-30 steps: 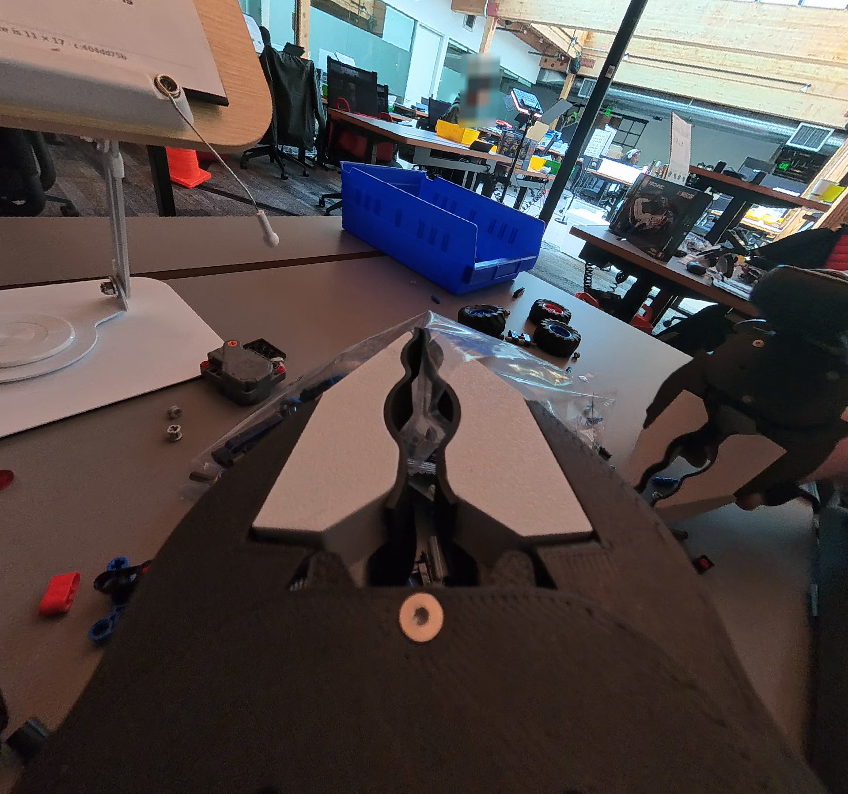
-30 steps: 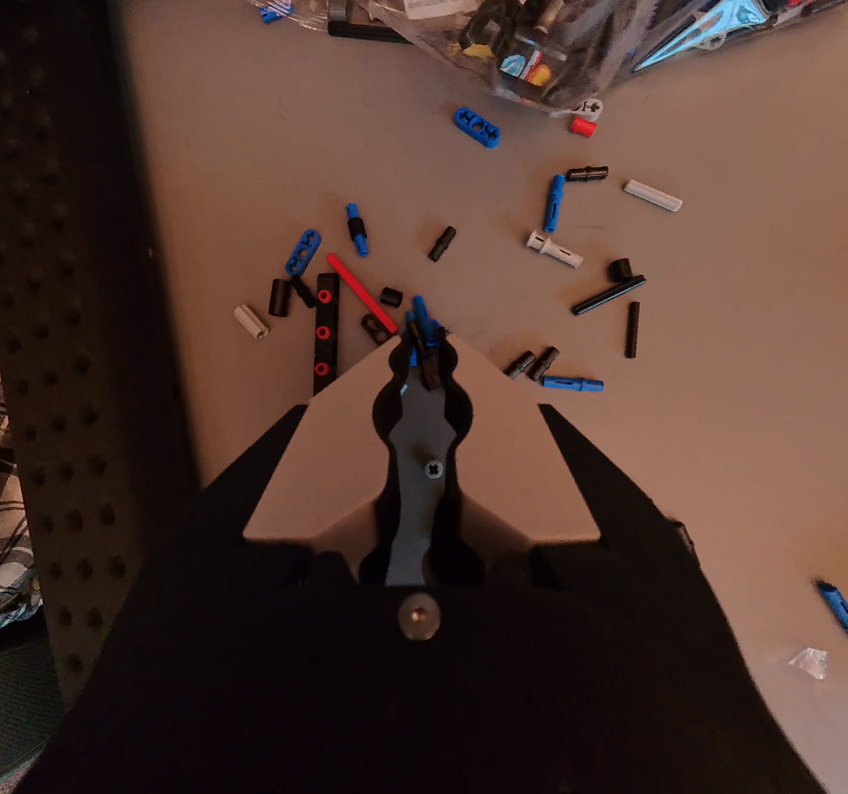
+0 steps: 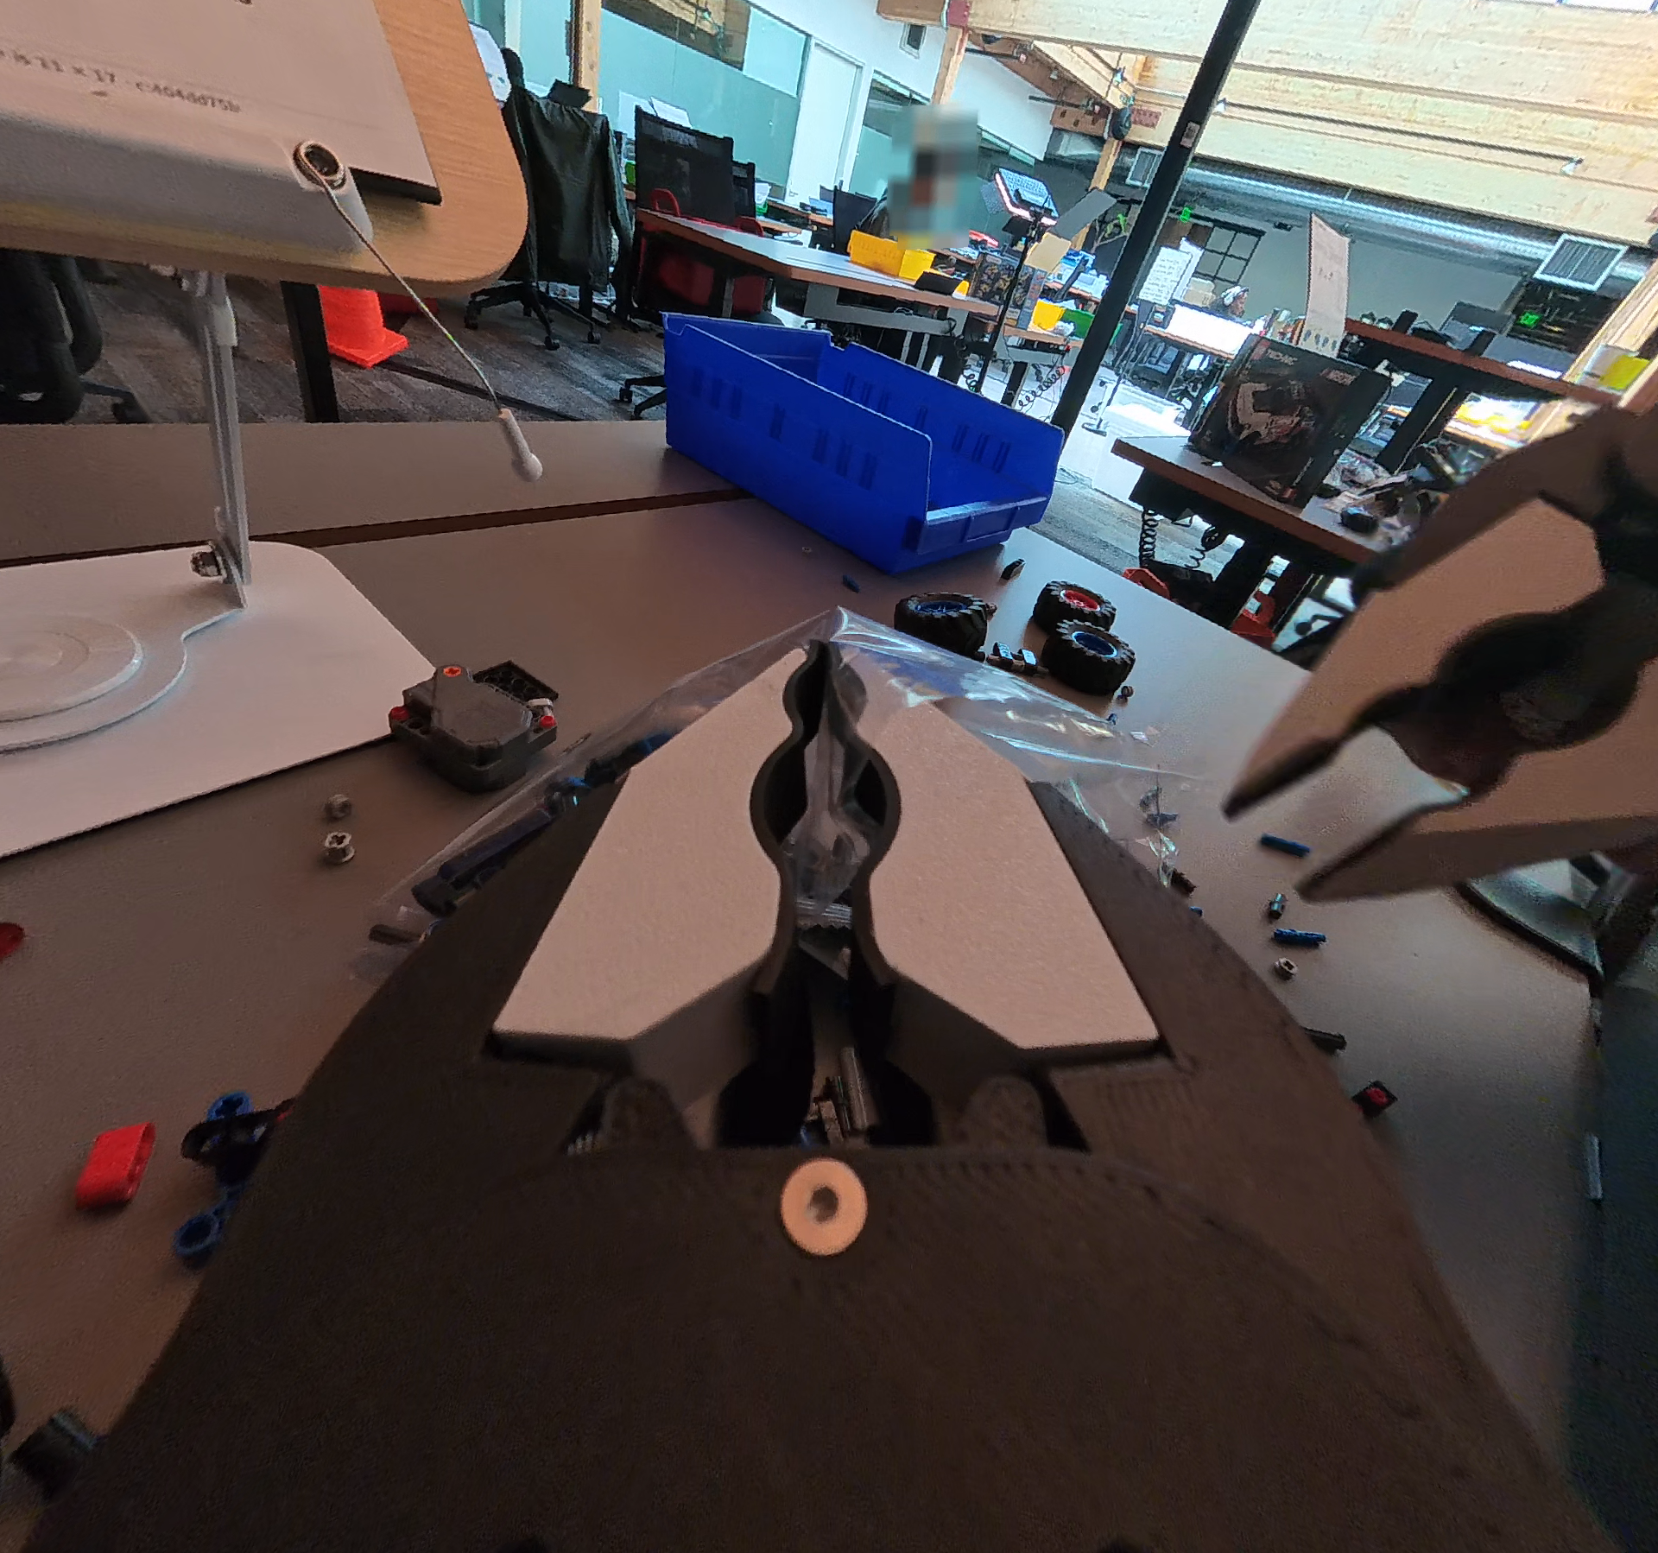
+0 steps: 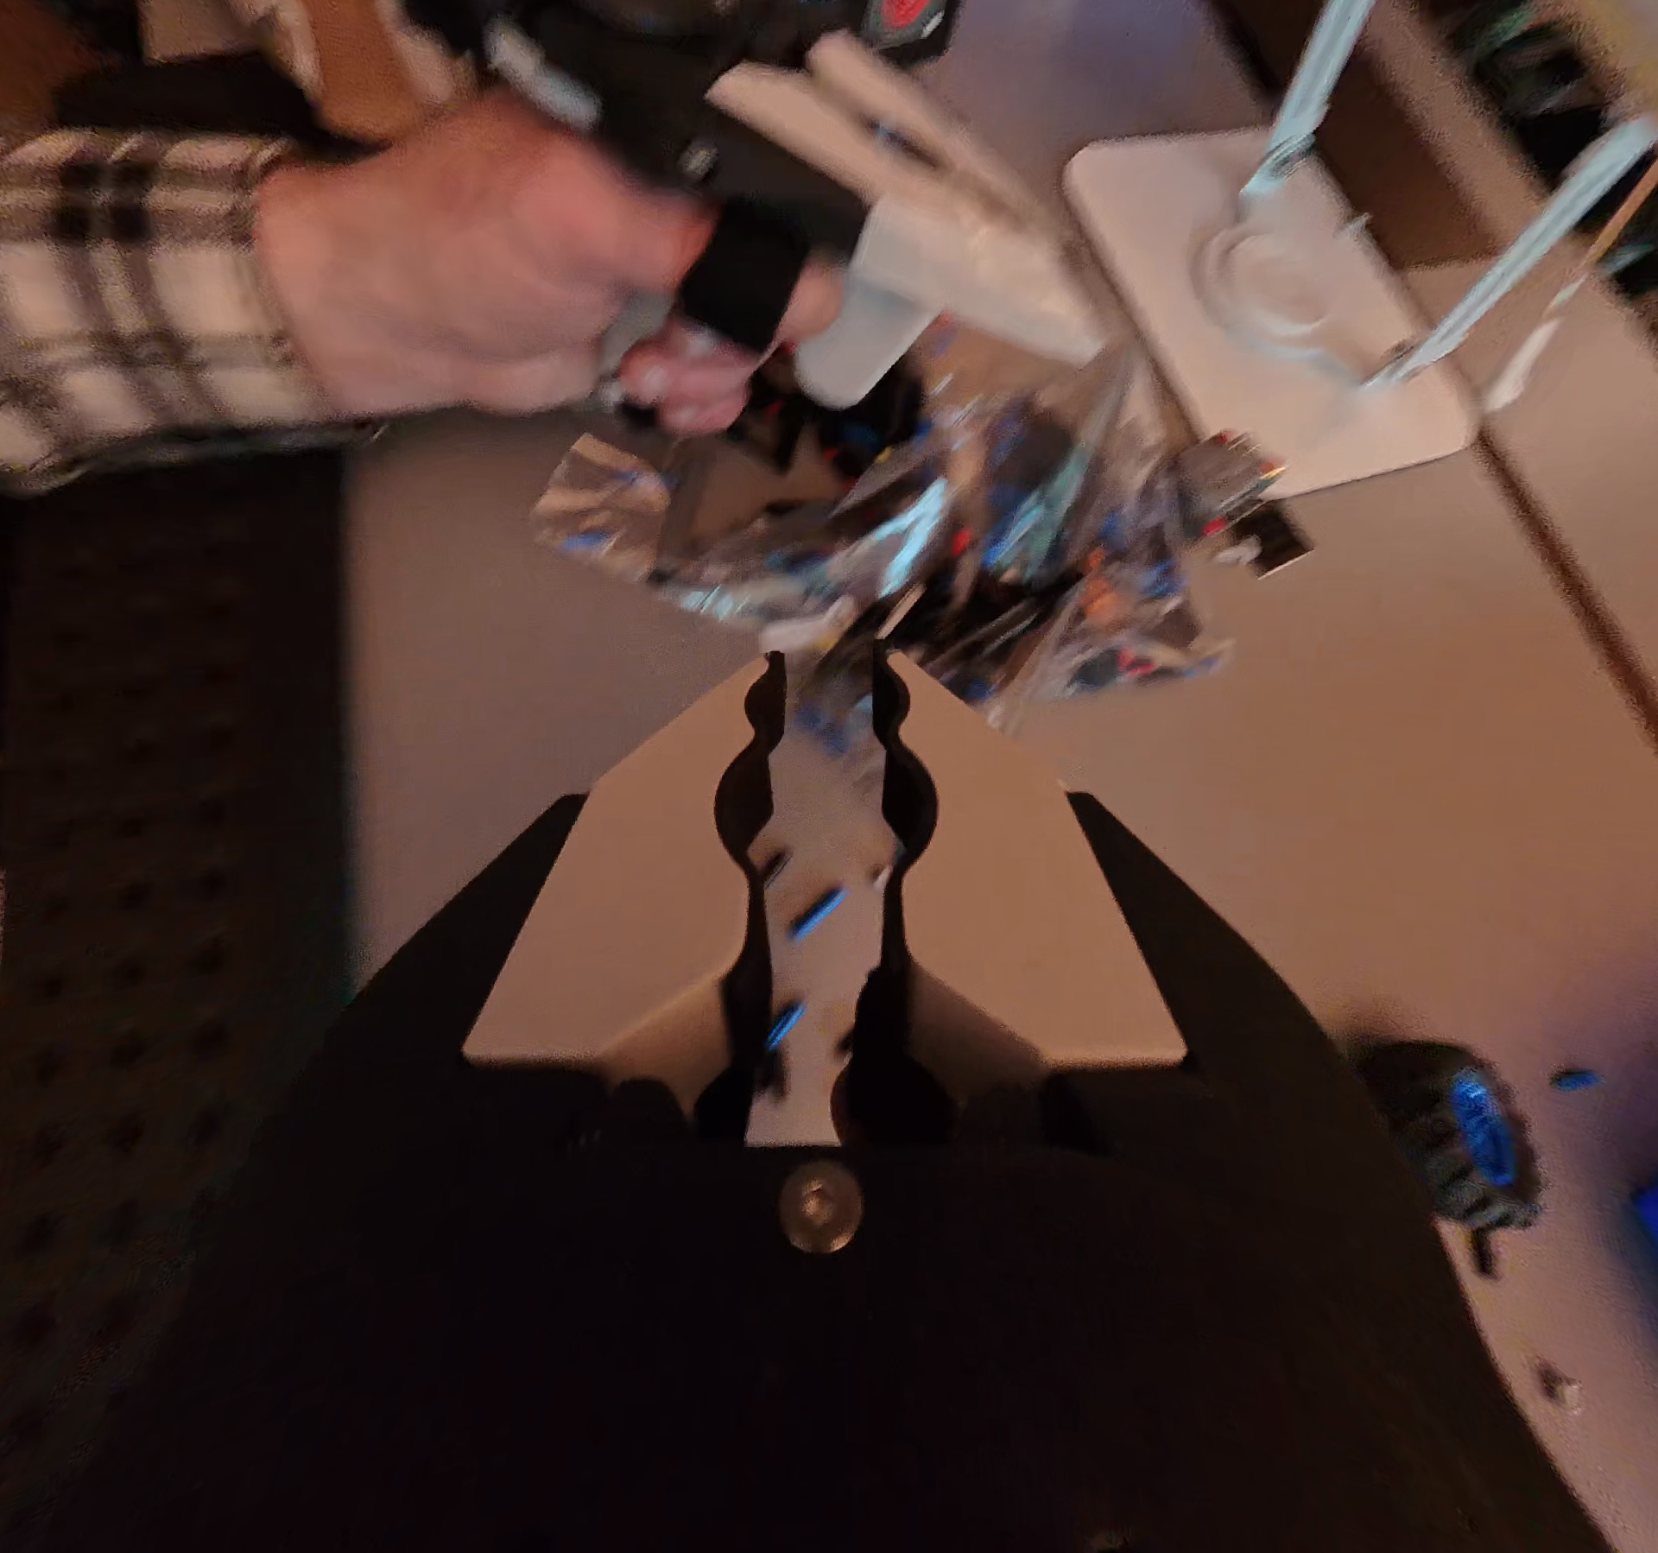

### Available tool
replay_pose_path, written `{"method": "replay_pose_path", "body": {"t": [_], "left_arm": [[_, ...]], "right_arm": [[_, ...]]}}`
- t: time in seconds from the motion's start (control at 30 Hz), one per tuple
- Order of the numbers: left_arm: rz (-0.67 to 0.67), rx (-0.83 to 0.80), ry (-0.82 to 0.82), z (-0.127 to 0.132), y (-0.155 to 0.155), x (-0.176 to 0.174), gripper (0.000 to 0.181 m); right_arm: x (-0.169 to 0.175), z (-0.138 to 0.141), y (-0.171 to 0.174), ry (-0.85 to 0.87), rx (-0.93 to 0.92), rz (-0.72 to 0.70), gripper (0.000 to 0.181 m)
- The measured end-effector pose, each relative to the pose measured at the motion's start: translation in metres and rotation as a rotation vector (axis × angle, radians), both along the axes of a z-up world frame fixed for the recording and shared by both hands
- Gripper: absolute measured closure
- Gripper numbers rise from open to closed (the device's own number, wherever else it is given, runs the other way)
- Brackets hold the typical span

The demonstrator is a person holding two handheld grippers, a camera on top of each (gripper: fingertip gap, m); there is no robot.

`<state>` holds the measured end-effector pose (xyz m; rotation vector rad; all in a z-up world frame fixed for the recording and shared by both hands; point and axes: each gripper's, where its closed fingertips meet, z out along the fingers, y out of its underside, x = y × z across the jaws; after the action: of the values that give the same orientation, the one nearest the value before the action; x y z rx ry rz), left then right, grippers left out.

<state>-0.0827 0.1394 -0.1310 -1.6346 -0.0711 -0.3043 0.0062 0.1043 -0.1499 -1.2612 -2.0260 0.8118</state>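
Clear plastic bag [image 3: 978,689] — crinkled, pinched in left gripper [image 3: 824,657].

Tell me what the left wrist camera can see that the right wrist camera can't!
Only the left wrist view shows the blue bin, three toy wheels, the grey motor block and the big room behind. Only the right wrist view shows the person's hand with its checked sleeve, gripping the other tool. Both show the clear bag of small parts, pinched in the shut left tool, the white stand base, and the open right tool.
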Motion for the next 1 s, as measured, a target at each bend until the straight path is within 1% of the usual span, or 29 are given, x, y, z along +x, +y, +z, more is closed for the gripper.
{"method": "replay_pose_path", "body": {"t": [0.03, 0.1, 0.2, 0.27, 0.33, 0.37, 0.4, 0.47, 0.5, 0.57, 0.63, 0.7, 0.77, 0.83, 0.87, 0.9, 1.0], "left_arm": [[-0.001, 0.000, 0.000, 0.000, 0.000, 0.000, 0.181], [-0.002, 0.000, -0.002, 0.000, 0.000, 0.000, 0.181], [0.001, 0.001, -0.001, 0.000, 0.000, 0.000, 0.181], [0.002, 0.001, -0.001, 0.000, 0.000, 0.000, 0.181], [0.003, 0.000, 0.000, 0.000, -0.001, 0.000, 0.181], [0.003, 0.000, -0.001, 0.000, -0.001, 0.000, 0.181], [0.004, 0.000, -0.001, 0.000, -0.001, 0.000, 0.181], [0.003, 0.000, -0.002, 0.000, -0.001, 0.000, 0.181], [0.002, 0.000, -0.001, 0.000, 0.000, 0.000, 0.181], [0.000, -0.001, 0.003, 0.000, 0.000, 0.001, 0.181], [-0.001, -0.001, 0.002, 0.000, 0.000, 0.001, 0.181], [0.000, 0.000, 0.002, 0.000, 0.000, 0.001, 0.181], [0.001, 0.000, 0.001, -0.001, 0.000, 0.000, 0.181], [0.003, 0.000, -0.001, -0.001, -0.001, 0.000, 0.181], [0.003, 0.001, -0.003, -0.001, -0.001, -0.001, 0.181], [0.004, 0.001, -0.003, 0.000, -0.001, -0.001, 0.181], [-0.003, 0.001, -0.001, 0.000, 0.000, 0.001, 0.181]], "right_arm": [[0.016, -0.007, -0.005, -0.052, -0.018, 0.028, 0.164], [0.049, -0.032, -0.013, -0.184, -0.051, 0.062, 0.160], [0.083, -0.072, -0.018, -0.323, -0.049, 0.056, 0.158], [0.094, -0.093, -0.023, -0.378, -0.075, 0.050, 0.158], [0.101, -0.110, -0.026, -0.423, -0.084, 0.043, 0.163], [0.100, -0.112, -0.026, -0.412, -0.084, 0.033, 0.171], [0.099, -0.110, -0.027, -0.404, -0.092, 0.033, 0.176], [0.100, -0.106, -0.025, -0.396, -0.065, 0.018, 0.176], [0.096, -0.098, -0.024, -0.369, -0.060, 0.012, 0.176], [0.080, -0.071, -0.028, -0.276, -0.076, 0.012, 0.176], [0.054, -0.040, -0.026, -0.167, -0.078, -0.018, 0.177], [0.025, -0.020, -0.024, -0.110, -0.101, -0.043, 0.177], [-0.010, -0.014, -0.010, -0.083, -0.108, -0.113, 0.176], [-0.035, -0.017, 0.002, -0.080, -0.077, -0.155, 0.161], [-0.040, -0.019, 0.007, -0.085, -0.042, -0.172, 0.156], [-0.041, -0.017, 0.007, -0.075, -0.023, -0.169, 0.156], [-0.026, -0.002, 0.002, 0.008, -0.042, -0.146, 0.159]]}}
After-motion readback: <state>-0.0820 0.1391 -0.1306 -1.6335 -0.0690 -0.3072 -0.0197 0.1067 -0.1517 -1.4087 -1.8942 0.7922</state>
